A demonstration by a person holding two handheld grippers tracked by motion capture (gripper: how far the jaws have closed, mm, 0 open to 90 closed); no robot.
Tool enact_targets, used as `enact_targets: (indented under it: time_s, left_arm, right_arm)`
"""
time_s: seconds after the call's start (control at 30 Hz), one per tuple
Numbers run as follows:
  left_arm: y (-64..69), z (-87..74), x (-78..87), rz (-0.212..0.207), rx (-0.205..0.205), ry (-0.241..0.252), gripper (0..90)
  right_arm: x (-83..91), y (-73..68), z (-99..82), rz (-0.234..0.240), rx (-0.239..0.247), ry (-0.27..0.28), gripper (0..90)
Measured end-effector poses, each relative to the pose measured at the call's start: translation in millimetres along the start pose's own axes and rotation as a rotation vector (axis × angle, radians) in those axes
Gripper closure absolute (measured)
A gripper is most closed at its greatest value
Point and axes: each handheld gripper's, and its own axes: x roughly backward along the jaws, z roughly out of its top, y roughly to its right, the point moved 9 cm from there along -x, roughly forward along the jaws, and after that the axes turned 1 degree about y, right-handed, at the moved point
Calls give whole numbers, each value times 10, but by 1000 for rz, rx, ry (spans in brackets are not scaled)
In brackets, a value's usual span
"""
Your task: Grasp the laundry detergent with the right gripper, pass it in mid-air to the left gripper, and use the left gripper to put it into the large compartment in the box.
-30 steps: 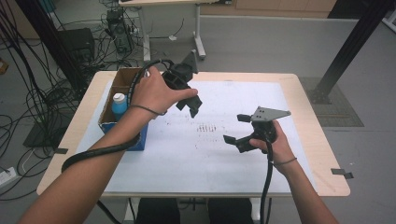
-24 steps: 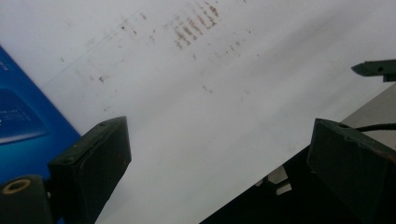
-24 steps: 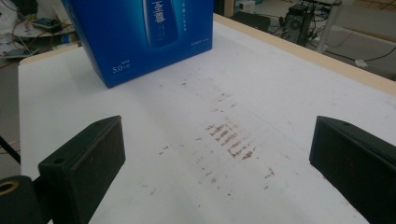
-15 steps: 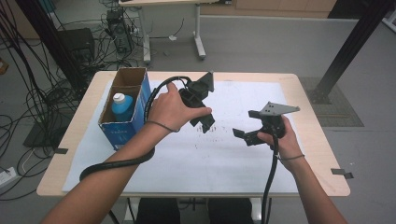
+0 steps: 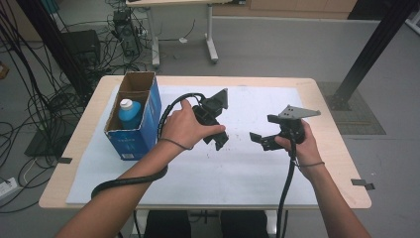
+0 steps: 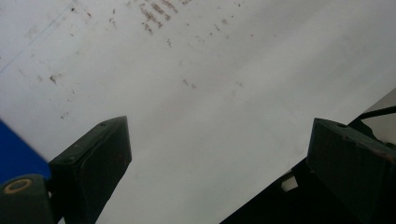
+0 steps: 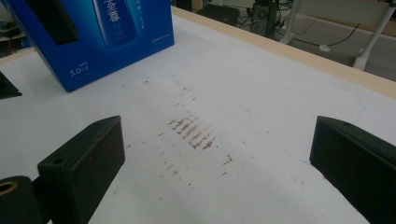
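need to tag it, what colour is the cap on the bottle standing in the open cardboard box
White, on a blue plastic bottle inside the blue-sided cardboard box; the high view shows it best.

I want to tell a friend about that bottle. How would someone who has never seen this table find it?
Start at the white sheet covering the table, then go to its far left, where an open blue box stands. The bottle stands upright inside it, in the nearer compartment. It is blue with a white cap, the only bottle there.
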Motion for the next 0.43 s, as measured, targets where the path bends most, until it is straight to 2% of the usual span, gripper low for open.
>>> enact_targets:
  time_s: [0.1,0.23,0.33,0.43]
  left_arm:
    - [-13,-8,-4,-6,8,9,71]
    - [2,-11,-9,-6,1,8,71]
    - [23,-13,-16,10,-6,7,70]
    - [36,-26,-21,3,-6,13,70]
  right_arm:
    - [-1,-6,8,-3,1,0,28]
    - [-6,-14,15,-6,4,-3,28]
    - [0,-23,14,-7,2,1,28]
    - [13,-33,-5,-9,-2,7,28]
